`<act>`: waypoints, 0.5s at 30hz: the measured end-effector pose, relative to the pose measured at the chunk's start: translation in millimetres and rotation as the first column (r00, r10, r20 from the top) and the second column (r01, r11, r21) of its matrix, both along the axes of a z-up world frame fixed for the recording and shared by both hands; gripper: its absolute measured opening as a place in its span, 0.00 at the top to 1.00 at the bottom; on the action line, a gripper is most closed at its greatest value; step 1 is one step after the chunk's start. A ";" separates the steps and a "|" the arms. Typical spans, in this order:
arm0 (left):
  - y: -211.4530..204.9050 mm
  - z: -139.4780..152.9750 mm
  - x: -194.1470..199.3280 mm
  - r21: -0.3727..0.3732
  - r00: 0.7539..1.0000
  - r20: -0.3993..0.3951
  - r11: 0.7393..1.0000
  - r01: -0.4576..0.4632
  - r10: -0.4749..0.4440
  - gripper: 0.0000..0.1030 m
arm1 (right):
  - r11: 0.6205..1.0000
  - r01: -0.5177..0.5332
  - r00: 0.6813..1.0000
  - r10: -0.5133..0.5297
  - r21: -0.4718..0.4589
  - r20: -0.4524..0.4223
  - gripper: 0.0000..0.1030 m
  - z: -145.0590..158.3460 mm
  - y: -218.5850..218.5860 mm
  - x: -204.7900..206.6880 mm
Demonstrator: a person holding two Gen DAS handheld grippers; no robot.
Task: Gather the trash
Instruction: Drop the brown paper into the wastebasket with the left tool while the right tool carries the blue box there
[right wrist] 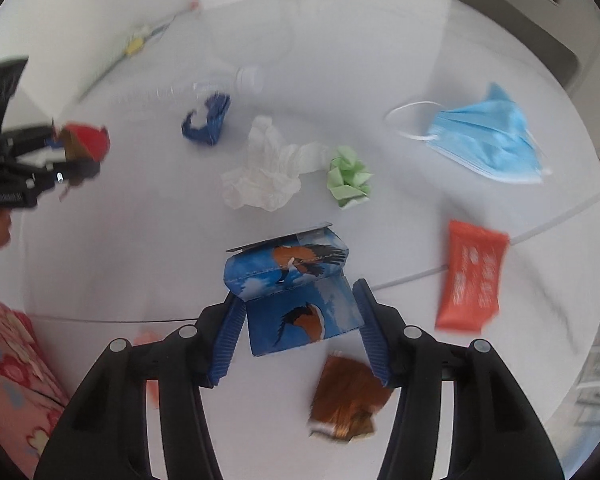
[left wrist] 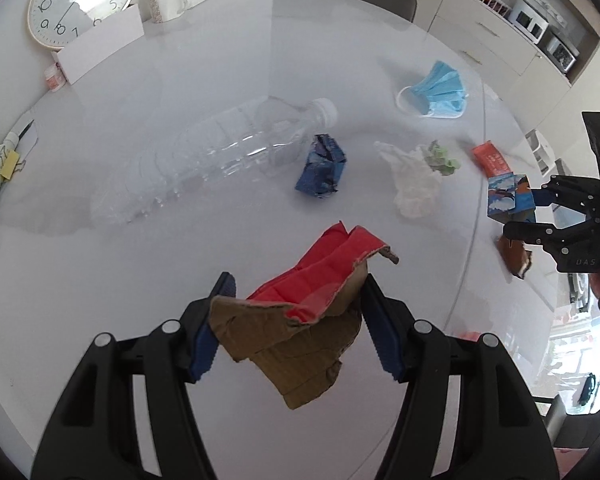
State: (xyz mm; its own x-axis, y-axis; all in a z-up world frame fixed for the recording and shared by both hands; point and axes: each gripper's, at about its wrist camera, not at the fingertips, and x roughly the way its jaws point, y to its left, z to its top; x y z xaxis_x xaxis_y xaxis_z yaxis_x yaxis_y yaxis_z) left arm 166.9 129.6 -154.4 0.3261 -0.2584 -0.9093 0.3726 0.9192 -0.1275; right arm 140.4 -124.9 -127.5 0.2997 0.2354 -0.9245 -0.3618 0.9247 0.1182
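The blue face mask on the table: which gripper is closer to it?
Right. The right gripper, holding a blue bird-print carton, sits a short way from the face mask. The left gripper, holding red cardboard, is further off, across the table.

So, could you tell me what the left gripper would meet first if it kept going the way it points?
Probably bare table. The left gripper, shut on the red card, points steeply down, short of the blue wrapper; depth is unclear.

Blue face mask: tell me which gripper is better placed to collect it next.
Right, probably. The blue face mask lies toward the right gripper side of the table, far from the left gripper. But both are full: left holds red cardboard, right a bird-print box.
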 end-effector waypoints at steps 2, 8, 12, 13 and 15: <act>-11.3 9.8 -13.2 -0.018 0.999 0.008 0.999 0.039 -0.039 0.40 | 0.996 0.073 0.997 -0.075 0.043 0.025 0.47 11.5 -8.8 -21.2; -57.3 32.4 -62.8 -0.028 0.980 0.029 0.980 0.196 -0.195 0.40 | 0.948 0.274 0.953 -0.290 0.163 0.087 0.47 38.0 -31.8 -101.8; -100.1 43.7 -106.3 -0.053 0.940 0.025 0.938 0.342 -0.341 0.40 | 0.914 0.368 0.920 -0.384 0.169 0.075 0.47 36.3 -55.2 -158.6; -111.2 45.4 -116.8 -0.055 0.927 0.026 0.926 0.375 -0.374 0.40 | 0.906 0.391 0.911 -0.406 0.161 0.073 0.47 35.3 -59.2 -172.7; -137.7 47.0 -141.2 -0.055 0.894 0.030 0.892 0.449 -0.448 0.40 | 0.880 0.450 0.885 -0.463 0.154 0.059 0.47 33.0 -73.6 -210.8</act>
State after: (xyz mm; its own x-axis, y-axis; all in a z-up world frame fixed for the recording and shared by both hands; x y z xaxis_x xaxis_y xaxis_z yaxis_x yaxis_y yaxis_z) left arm 25.7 -8.1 -107.4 0.1771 -0.4333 -0.8837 0.7457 0.6450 -0.1669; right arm -70.3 -198.5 -94.5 0.4846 0.1700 -0.8581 0.0816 0.9679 0.2378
